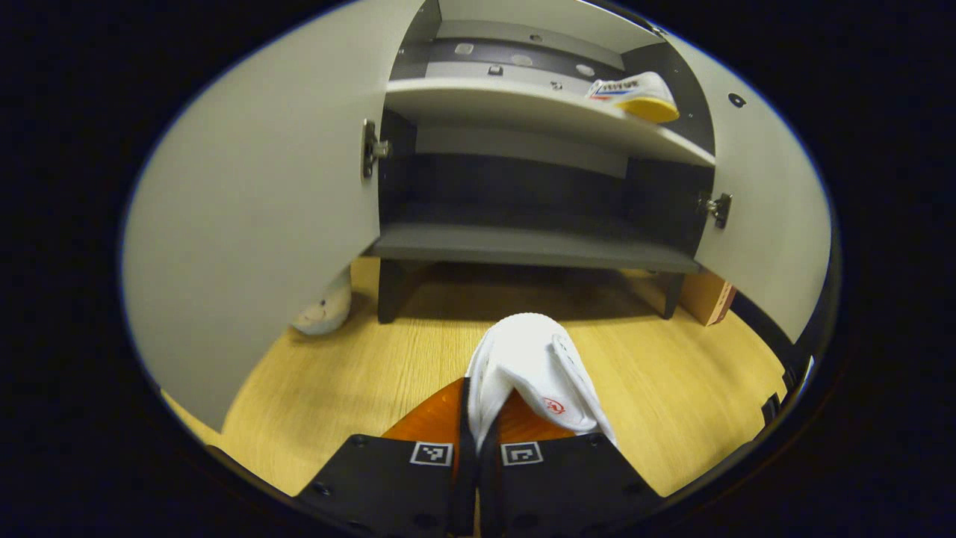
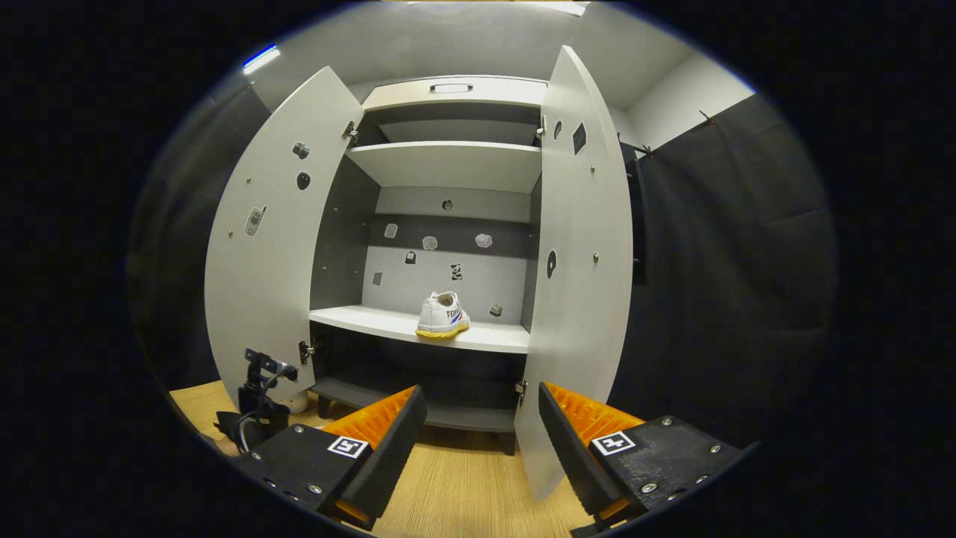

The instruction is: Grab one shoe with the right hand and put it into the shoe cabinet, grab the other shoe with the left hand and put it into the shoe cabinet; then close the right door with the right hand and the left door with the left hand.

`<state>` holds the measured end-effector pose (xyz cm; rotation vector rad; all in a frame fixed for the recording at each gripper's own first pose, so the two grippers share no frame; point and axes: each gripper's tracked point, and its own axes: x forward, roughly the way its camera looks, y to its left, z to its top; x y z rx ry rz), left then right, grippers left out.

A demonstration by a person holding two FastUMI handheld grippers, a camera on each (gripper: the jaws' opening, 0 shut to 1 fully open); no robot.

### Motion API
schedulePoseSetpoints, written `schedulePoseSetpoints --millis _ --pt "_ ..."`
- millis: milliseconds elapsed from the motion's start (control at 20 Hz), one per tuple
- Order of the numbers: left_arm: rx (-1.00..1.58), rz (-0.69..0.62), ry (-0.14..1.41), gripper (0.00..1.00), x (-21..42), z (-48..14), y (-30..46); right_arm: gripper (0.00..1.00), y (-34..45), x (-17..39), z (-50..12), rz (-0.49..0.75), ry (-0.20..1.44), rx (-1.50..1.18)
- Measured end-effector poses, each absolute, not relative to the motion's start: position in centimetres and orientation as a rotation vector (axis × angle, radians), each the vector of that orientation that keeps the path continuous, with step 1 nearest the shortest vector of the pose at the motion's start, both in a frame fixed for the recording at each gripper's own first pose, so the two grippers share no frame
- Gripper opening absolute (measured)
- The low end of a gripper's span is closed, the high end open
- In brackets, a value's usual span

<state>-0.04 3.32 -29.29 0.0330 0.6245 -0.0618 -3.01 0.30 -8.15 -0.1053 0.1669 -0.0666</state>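
The shoe cabinet stands with both doors swung wide, and one shoe already rests on its middle shelf, so the step in hand is probably lifting the second shoe from low over the wooden floor up onto that shelf, best carried level and set beside its mate, clear of the door edges. The left claw is pinched nearly shut on this white shoe's edge, while the right claw hangs wide open, holding nothing, before the cabinet.
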Motion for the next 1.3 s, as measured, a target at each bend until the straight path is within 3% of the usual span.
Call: schedulePoseSetpoints --millis 350,650,1000,1300 --pt "-0.002 -0.07 0.363 0.09 3.0 -9.0 0.0 0.93 1.0 -3.0 -8.4 -0.056 0.166 -0.077" --pt "-0.008 -0.058 0.221 0.09 14.2 2.6 -0.3 0.93 0.4 -3.7 -7.8 -0.077 0.152 -0.067" --pt "0.008 -0.01 0.347 0.09 27.6 0.2 -1.0 0.93 -3.2 -4.8 -7.2 -0.171 0.141 -0.081" --pt "0.075 0.02 0.506 0.09 32.7 -6.9 -1.4 0.93 -5.0 -5.4 -7.8 -0.232 0.16 -0.069"
